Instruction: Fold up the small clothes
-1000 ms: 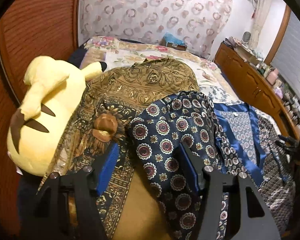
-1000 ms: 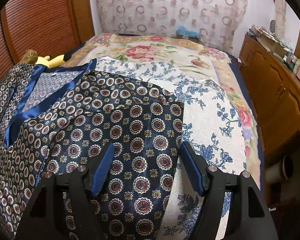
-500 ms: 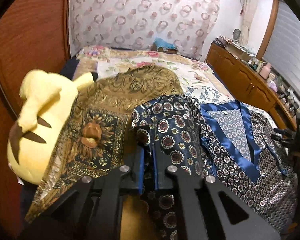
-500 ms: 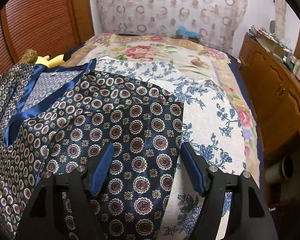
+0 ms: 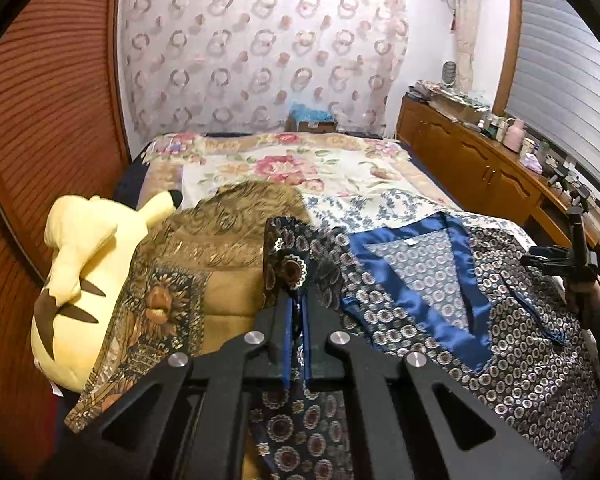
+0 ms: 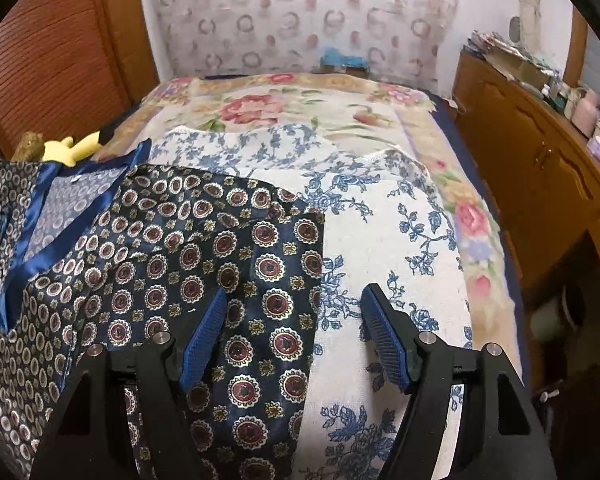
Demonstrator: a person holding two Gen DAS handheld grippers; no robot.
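A dark navy garment with round medallion print and a blue satin collar (image 5: 420,280) lies spread on the bed. My left gripper (image 5: 296,304) is shut on its left sleeve (image 5: 292,252) and holds that sleeve lifted and bunched above the bed. In the right wrist view the same garment (image 6: 220,248) lies flat, its right sleeve running under my right gripper (image 6: 296,312). The right gripper is open, its left pad (image 6: 206,330) over the sleeve, its right pad (image 6: 384,332) over the bedsheet. The right gripper also shows in the left wrist view (image 5: 572,264).
A yellow plush toy (image 5: 84,276) and a brown-gold patterned cloth (image 5: 204,248) lie left of the garment. The bed has a floral sheet (image 6: 380,224). A wooden dresser (image 6: 540,168) with clutter runs along the right. A wooden louvred door (image 5: 48,120) is at left.
My left gripper closed on the left sleeve and lifted it, bunching the cloth. The right gripper stayed open over the right sleeve and barely moved.
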